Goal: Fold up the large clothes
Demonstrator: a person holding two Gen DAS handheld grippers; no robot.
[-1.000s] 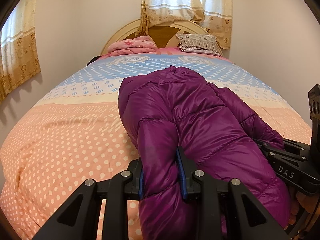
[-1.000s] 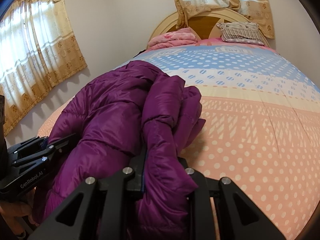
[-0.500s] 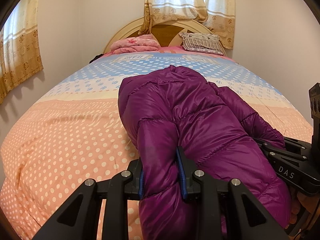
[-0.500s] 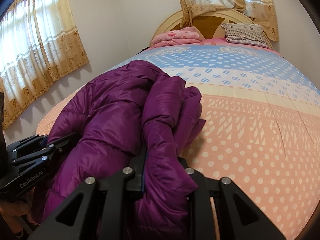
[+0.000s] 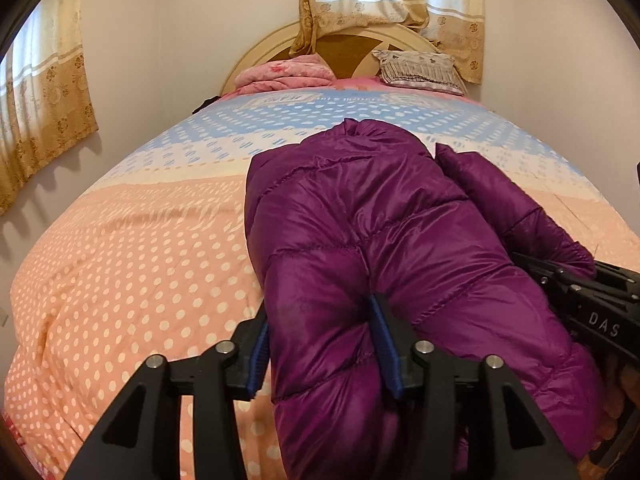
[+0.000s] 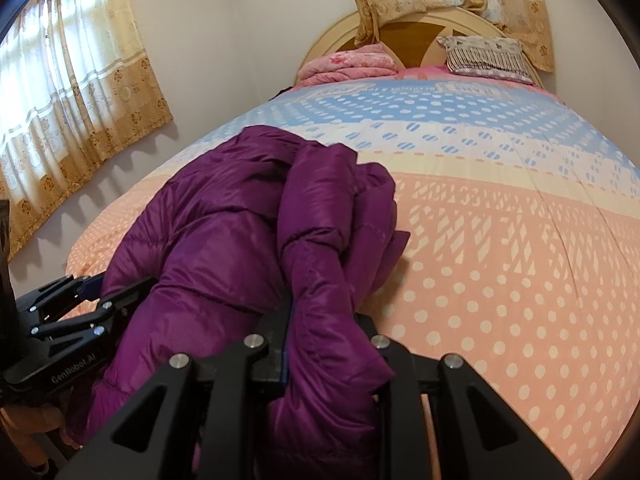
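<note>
The left gripper [image 5: 322, 346] is clamped on a thick fold of the purple down jacket [image 5: 384, 232], its blue-padded fingers [image 5: 386, 344] pressing the padded cloth from both sides at 6 o'clock of the left wrist view; the right gripper [image 6: 324, 332] likewise pinches a bunched fold of the same jacket [image 6: 224, 236] at 6 o'clock of its own view, one finger mostly hidden by the cloth; each gripper shows in the other's camera, the right one [image 5: 580, 300] at 3 o'clock, the left one [image 6: 68, 316] at 8 o'clock, both against the jacket's near edge. The jacket lies doubled over on the bed [image 5: 132, 264], reaching from the grippers toward 12 o'clock, a sleeve [image 5: 516, 208] draped along its side toward 2 o'clock. The dotted quilt [image 6: 500, 264] beneath is peach near the grippers, then cream, then blue farther off. At 12 o'clock, against the rounded headboard [image 5: 352, 40], sit a folded pink blanket [image 5: 288, 74] and a striped pillow [image 5: 420, 70]; beige curtains [image 6: 76, 100] hang at 10 o'clock.
</note>
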